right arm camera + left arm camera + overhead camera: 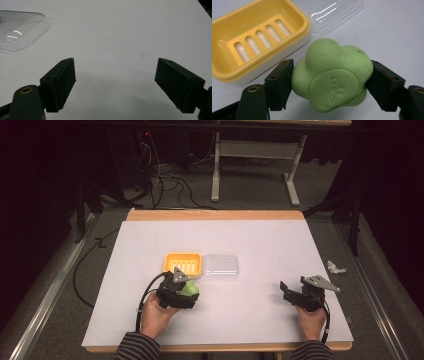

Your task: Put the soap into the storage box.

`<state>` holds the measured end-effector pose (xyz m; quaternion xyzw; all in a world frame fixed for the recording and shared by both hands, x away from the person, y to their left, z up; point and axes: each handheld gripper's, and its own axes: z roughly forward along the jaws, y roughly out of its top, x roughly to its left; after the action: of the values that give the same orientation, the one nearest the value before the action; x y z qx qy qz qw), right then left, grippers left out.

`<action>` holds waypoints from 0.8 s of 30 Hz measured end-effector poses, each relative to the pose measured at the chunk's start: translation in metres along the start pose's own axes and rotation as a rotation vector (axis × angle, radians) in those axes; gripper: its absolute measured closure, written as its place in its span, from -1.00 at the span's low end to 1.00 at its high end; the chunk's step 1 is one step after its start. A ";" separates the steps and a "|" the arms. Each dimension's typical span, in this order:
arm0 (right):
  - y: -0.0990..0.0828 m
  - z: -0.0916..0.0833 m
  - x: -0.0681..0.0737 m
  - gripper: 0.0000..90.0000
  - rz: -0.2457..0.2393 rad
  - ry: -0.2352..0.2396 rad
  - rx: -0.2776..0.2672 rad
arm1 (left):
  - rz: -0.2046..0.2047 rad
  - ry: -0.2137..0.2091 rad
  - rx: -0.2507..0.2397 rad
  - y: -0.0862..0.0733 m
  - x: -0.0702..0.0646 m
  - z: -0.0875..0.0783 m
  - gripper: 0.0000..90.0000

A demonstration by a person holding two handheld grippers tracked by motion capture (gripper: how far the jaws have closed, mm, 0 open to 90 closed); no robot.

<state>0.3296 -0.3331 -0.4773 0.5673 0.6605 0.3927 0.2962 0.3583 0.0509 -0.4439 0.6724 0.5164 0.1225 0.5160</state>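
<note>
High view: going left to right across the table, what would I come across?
Left gripper holding the green soap → clear lid → right gripper. The yellow soap dish sits just beyond the left gripper, overlapping it in the order.

Yellow soap dish (183, 264) and clear lid (220, 266) mid-table, open white surface (260, 240) around

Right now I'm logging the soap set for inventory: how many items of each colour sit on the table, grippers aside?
Green: 1, the soap
Yellow: 1, the soap dish
Clear: 1, the lid
Total: 3
</note>
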 end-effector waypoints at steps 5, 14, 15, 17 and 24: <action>0.000 0.000 0.000 -0.62 -0.001 -0.001 -0.002 | -0.025 -0.003 -0.024 0.007 0.003 -0.005 -0.39; 0.000 0.000 0.000 -0.62 -0.002 0.001 0.000 | -0.054 0.008 -0.056 0.016 0.011 -0.011 -0.39; 0.000 0.000 0.000 -0.62 -0.004 0.000 0.000 | -0.052 0.010 -0.061 0.018 0.012 -0.011 -0.39; 0.000 0.000 0.000 -0.62 -0.002 0.001 0.001 | -0.052 0.012 -0.070 0.021 0.012 -0.012 -0.39; 0.000 0.000 -0.001 -0.62 -0.005 0.003 -0.005 | -0.059 0.019 -0.088 0.032 0.015 -0.014 -0.39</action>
<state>0.3295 -0.3338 -0.4773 0.5645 0.6613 0.3942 0.2977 0.3733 0.0736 -0.4172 0.6323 0.5349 0.1361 0.5436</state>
